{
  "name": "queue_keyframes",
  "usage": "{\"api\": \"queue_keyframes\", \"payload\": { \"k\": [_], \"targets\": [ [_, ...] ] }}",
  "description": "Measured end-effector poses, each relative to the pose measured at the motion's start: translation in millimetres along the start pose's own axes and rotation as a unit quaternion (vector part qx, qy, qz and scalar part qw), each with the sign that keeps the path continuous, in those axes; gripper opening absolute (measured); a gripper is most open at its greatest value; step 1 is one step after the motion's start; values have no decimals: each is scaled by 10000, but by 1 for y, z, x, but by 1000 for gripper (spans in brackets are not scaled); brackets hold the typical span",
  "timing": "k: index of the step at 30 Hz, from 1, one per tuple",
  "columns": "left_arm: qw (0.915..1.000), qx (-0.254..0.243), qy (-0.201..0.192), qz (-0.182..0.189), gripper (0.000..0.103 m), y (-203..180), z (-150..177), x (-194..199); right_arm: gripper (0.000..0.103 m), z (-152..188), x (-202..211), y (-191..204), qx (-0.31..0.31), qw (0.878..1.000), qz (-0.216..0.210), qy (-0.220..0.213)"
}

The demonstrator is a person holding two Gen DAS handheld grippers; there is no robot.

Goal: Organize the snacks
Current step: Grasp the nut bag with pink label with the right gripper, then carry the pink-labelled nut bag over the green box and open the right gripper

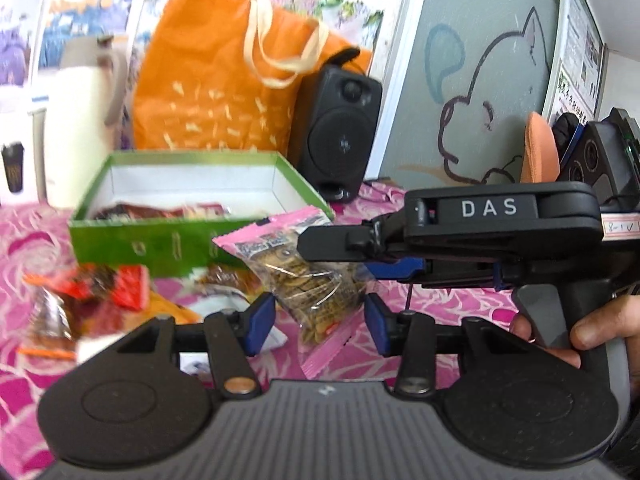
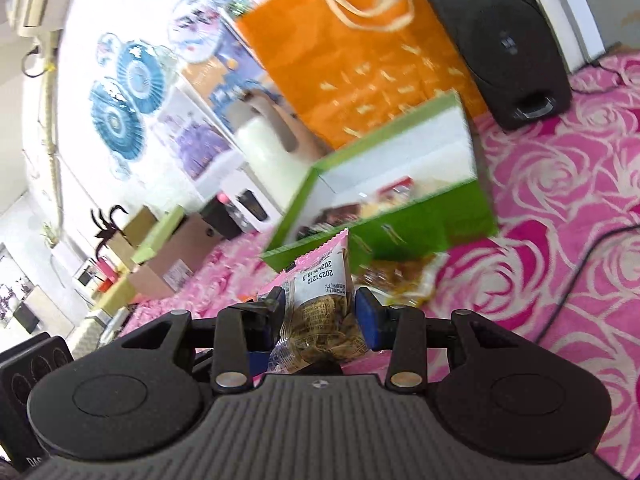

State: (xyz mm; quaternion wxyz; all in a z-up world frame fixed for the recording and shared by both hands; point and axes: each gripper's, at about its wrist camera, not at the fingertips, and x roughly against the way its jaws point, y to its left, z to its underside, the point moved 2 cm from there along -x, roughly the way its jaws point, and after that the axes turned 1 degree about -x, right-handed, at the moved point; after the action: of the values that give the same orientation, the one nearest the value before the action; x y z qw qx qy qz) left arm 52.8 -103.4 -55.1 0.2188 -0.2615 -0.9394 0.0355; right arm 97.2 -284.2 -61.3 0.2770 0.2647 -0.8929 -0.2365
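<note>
Right gripper: the right gripper (image 2: 320, 312) is closed on the pink snack packet (image 2: 320, 304); both blue pads press its sides.
Left gripper: the left gripper (image 1: 320, 320) grips nothing; its pads stand on both sides of the packet's lower end and I see no contact.
Snack packet: it is in the air, in front of the green box (image 1: 192, 240) and near it.
Step in hand: I judge the packet goes into the box. It is best to bring it above the front wall, then open the gripper over a free place inside.
Box: some snacks already lie inside.
In the way: loose snacks (image 1: 88, 296) lie on the bench (image 2: 560, 200) before the box.
Around: an orange bag (image 1: 224, 80) and a black speaker (image 1: 340, 132) stand behind.
</note>
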Motion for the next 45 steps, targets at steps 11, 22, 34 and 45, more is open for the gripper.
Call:
{"api": "queue_keyframes", "payload": {
  "k": [11,22,34,45],
  "targets": [
    [9968,-378,-431,-565,47,25,-36,15,65,-26,-33,34,152,9985,-321,-409],
    [9915,-630,-520,-1011,47,70,-80,-11,58,-64,-87,41,-117,9966,-546,-613],
    [9931,-603,-287,-962,48,83,-83,-84,55,-73,-117,-4,-574,9945,140,-868],
    [9972,-389,-201,-605,49,94,-80,-103,51,-72,-117,-25,-823,9916,113,-995]
  ]
}}
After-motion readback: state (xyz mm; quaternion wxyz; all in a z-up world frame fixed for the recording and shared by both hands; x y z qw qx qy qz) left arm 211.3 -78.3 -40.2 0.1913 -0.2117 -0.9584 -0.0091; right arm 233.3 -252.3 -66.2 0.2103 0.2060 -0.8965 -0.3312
